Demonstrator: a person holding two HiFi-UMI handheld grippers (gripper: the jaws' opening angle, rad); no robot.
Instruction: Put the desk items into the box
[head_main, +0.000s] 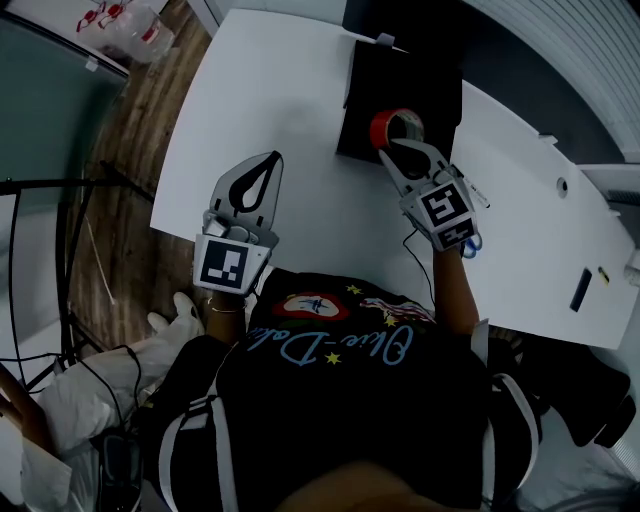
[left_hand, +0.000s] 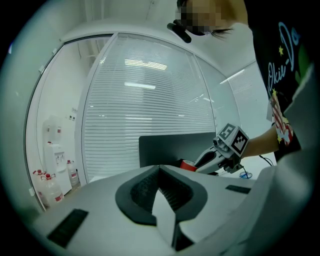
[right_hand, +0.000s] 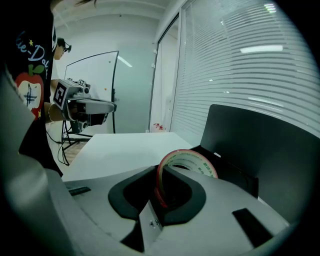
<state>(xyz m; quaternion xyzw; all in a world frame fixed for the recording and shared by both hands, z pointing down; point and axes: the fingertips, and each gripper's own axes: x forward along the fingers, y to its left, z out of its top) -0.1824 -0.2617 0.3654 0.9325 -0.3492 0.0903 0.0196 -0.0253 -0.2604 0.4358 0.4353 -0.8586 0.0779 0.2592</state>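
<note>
Right gripper view shows the right gripper (right_hand: 161, 196) pinching a red tape roll (right_hand: 186, 159) at the black box (right_hand: 260, 145); green print inside the roll is unreadable. Jaws of the left gripper (left_hand: 161, 200) meet, empty.

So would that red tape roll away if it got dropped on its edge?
Probably. The tape roll is a round ring, so on edge it would likely roll; lying flat, it should stay put. It looks stiff: the right gripper pinches its rim without squashing it. It's probably light too, being hollow in the middle.
</note>
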